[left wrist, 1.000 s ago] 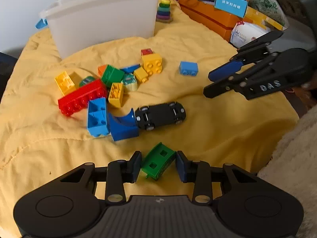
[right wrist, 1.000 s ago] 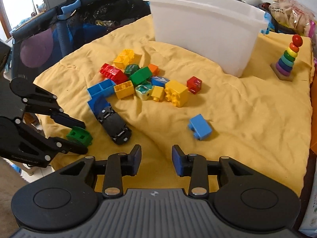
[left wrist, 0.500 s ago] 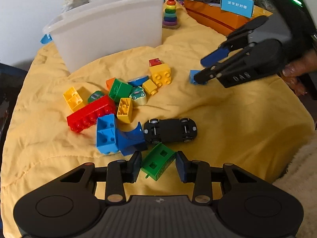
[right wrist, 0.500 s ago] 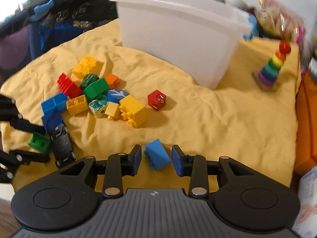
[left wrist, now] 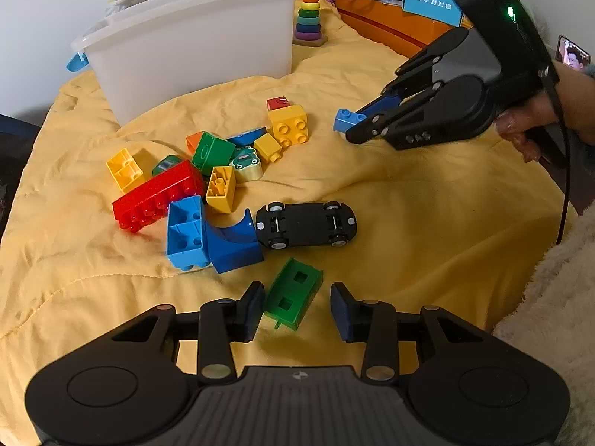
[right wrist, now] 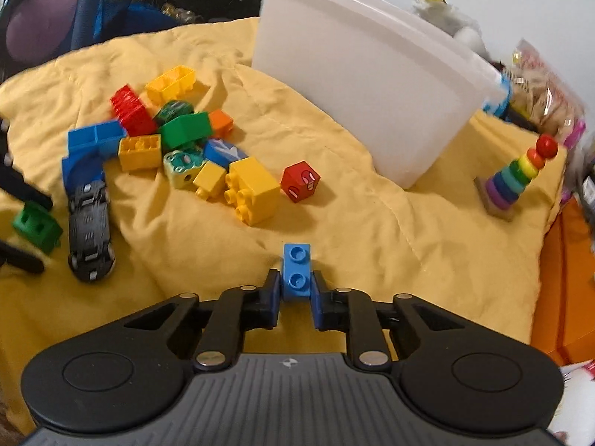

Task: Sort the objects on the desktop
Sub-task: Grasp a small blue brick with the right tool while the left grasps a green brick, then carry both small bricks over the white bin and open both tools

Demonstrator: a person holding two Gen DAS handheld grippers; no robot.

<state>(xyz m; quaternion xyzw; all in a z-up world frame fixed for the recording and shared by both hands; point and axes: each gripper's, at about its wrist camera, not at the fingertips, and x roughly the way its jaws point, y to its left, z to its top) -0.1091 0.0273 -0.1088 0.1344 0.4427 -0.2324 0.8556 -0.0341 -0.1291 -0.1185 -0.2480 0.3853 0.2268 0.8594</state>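
Take the white plastic bin as your landmark and work from your left. Your left gripper hangs well in front of the bin, nearer you than the heap of coloured plastic building blocks and the upturned black toy car; its jaws stand apart around the small green hollow block, the left pad just about at its side, the right pad clear, so that grab is not yet made. To the right of the bin's front wall, your right gripper has just closed and is clamped on the small light-blue two-stud brick, low over the yellow quilted cloth. That pick looks done; next, lift the brick over the bin's rim before letting go.
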